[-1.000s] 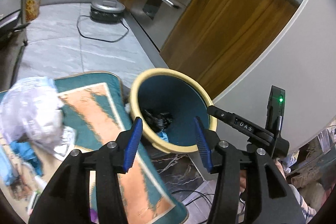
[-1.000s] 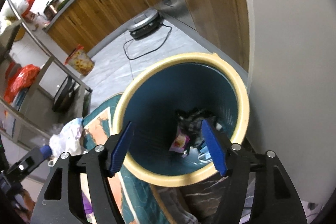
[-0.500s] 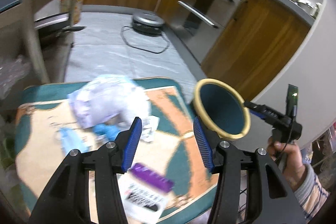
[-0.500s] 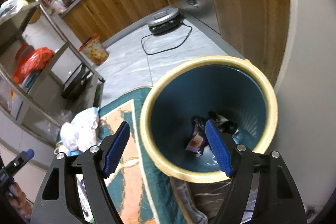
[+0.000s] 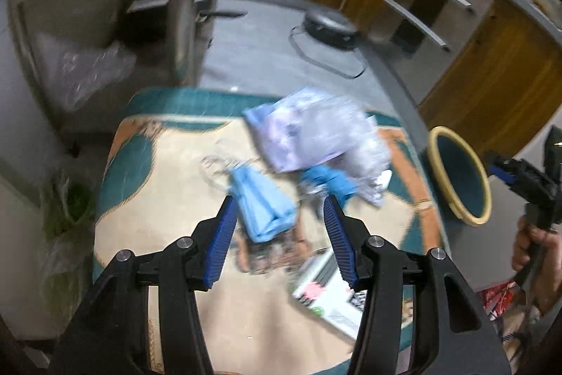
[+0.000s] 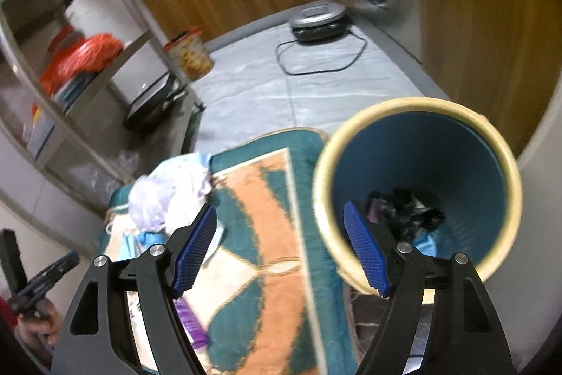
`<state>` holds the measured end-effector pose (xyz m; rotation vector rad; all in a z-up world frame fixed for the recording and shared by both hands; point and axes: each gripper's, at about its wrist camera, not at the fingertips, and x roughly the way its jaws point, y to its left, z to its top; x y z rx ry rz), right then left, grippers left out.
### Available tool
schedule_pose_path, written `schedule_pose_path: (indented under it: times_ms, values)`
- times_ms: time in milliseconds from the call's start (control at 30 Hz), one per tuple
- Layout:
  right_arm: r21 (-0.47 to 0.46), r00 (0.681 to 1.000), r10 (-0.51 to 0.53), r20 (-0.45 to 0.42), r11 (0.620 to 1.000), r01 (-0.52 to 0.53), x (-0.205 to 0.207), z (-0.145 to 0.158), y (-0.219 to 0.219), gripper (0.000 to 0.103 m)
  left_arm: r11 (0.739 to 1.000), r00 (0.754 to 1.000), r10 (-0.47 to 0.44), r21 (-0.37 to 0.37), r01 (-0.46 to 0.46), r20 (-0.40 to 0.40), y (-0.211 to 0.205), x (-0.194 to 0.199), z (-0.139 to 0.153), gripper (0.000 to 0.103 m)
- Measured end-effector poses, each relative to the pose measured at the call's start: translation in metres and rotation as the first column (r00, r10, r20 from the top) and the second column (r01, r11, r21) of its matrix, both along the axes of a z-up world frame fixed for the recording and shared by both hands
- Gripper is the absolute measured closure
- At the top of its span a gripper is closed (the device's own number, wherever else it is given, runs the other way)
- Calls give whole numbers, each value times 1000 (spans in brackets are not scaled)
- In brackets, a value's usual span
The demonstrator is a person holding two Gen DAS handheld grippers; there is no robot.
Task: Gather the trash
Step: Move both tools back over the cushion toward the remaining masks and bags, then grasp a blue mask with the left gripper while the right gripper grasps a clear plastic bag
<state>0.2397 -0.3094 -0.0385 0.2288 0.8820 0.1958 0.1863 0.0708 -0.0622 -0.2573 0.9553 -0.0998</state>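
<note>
Left gripper (image 5: 279, 217) agape above crumpled blue wrapper (image 5: 263, 206), patterned rug (image 5: 168, 199); round bin (image 6: 418, 185)

Spread right gripper (image 6: 279, 246), bin (image 6: 491, 143) (trash inside)

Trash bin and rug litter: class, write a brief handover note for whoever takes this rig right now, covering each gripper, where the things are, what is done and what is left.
Left gripper: open, empty, above the rug, aimed at the light blue wrapper.
Right gripper: open, empty, beside the bin.
Done: some trash lies in the bin.
Left: the crumpled plastic bag, the blue wrapper, the printed packet and the purple item are on the rug. The left view is blurred, so smaller pieces are hard to tell.
</note>
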Motion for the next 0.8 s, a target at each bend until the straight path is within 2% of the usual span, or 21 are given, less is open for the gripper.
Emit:
schedule_pose_path:
  times_ms: [33,100,167,267,433,467,533,567,600,700,800]
  values:
    - [-10,1000,17,-4,1000,-17,2,-1,8,27,1000,1000,7,-23,-8,-19,4,4,-7,52]
    - [-27,999,48,-11,998,-48,4,-1,24,27,997,998,26,-71,-30,-50,11,12,-19,45]
    - [-38,996,82,-15,996,-83,7,-1,41,27,993,993,58,-96,-67,-99,18,20,-35,45]
    - [-54,992,122,-20,991,-122,9,-3,60,27,992,986,61,-102,-77,-153,21,28,-51,45]
    - [-70,981,189,-40,979,-191,16,-6,96,27,993,979,50,-98,-71,-200,17,43,-71,45]
    - [-73,978,204,-40,976,-206,16,-6,103,27,993,977,51,-93,-72,-207,17,45,-74,49]
    - [-77,973,229,-40,970,-231,16,-7,114,27,993,972,42,-96,-66,-231,16,47,-82,64]
    - [-82,968,246,-40,965,-248,16,-8,122,27,992,969,29,-108,-57,-247,16,47,-85,81]
    - [-86,966,256,-41,962,-258,18,-8,126,27,991,965,12,-122,-46,-263,17,47,-89,90]
    - [-102,958,282,-46,953,-285,20,-10,138,27,992,965,-2,-124,-32,-261,19,43,-90,100]
    - [-105,954,294,-50,949,-298,22,-12,145,27,992,970,11,-121,-42,-245,26,36,-83,100]
